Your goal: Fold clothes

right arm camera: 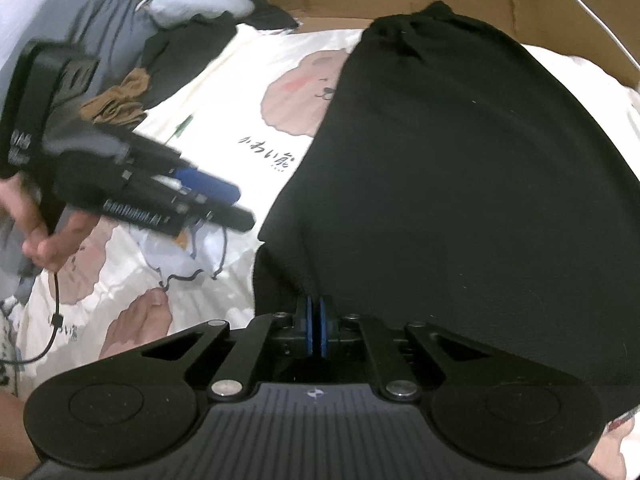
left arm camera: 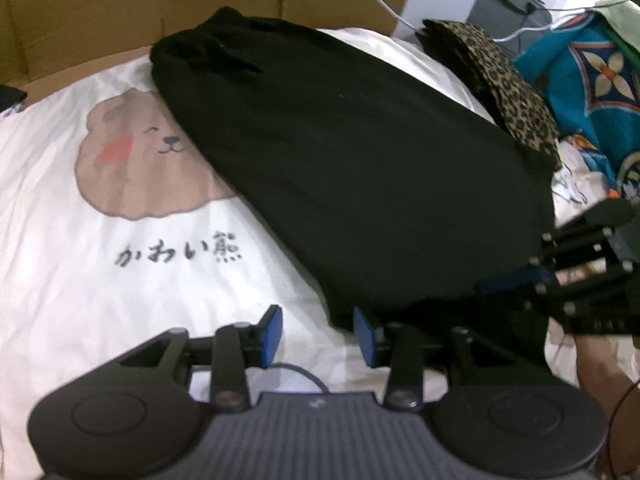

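A black garment (left arm camera: 352,168) lies spread on a white bear-print sheet (left arm camera: 120,240); it also shows in the right wrist view (right arm camera: 480,184). My left gripper (left arm camera: 318,334) is open and empty, its blue pads just short of the garment's near edge. It shows from the side in the right wrist view (right arm camera: 216,196), hovering above the sheet. My right gripper (right arm camera: 315,330) is shut on the garment's near hem, with the cloth pinched between the blue pads. It also shows at the right edge of the left wrist view (left arm camera: 520,280).
A leopard-print cloth (left arm camera: 500,80) lies beyond the garment. A teal patterned fabric (left arm camera: 592,80) is at the right. Cardboard walls (left arm camera: 160,8) stand behind the bed. A brown cloth (right arm camera: 116,104), dark clothes (right arm camera: 188,48) and a grey plush toy (right arm camera: 192,0) lie at the left.
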The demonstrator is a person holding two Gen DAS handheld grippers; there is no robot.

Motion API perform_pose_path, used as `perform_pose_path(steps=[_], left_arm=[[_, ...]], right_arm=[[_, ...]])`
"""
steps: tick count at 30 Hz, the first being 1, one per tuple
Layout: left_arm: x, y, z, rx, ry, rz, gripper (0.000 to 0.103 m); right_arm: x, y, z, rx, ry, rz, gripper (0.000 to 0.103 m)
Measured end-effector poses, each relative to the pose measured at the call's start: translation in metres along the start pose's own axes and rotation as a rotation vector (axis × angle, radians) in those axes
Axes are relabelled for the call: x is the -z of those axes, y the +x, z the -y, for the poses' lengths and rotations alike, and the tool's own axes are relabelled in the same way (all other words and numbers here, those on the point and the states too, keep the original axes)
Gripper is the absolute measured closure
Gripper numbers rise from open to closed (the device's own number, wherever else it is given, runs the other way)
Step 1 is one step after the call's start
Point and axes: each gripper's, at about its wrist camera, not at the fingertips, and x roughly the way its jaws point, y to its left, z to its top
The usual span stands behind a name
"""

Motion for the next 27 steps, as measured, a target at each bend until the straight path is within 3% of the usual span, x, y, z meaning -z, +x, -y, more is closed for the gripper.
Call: perform_pose_path(steps=[5, 8, 18, 19, 22, 23, 27], left_arm=[[0.003, 0.007, 0.010, 0.019, 0.013, -0.003, 0.056], [0.004, 0.013, 0.016, 0.019, 0.023, -0.004, 0.048], [0.000, 0.019, 0.023, -0.012, 0.028, 0.034, 0.048], [-0.001, 0.018, 0.023, -0.015, 0.024, 0.042, 0.048], [-0.004, 0.016, 0.022, -0.023, 0.014, 0.066, 0.048], [-0.005, 0.015, 0.021, -0.026, 0.010, 0.074, 0.048], [-0.008, 0.012, 0.021, -0.028, -0.011, 0.098, 0.048]], right_arm=[[0.001, -0.001, 0.009, 0.007, 0.048, 0.005, 0.101], [0.001, -0.003, 0.015, 0.007, 0.075, 0.014, 0.101], [0.004, -0.006, 0.006, -0.032, 0.053, 0.007, 0.098], [0.005, -0.005, 0.002, -0.037, 0.038, 0.003, 0.094], [0.007, -0.001, -0.010, -0.032, -0.023, 0.003, 0.049], [0.006, 0.000, -0.013, -0.022, -0.041, 0.006, 0.044], [0.004, 0.009, -0.019, -0.015, -0.073, 0.001, 0.045]])
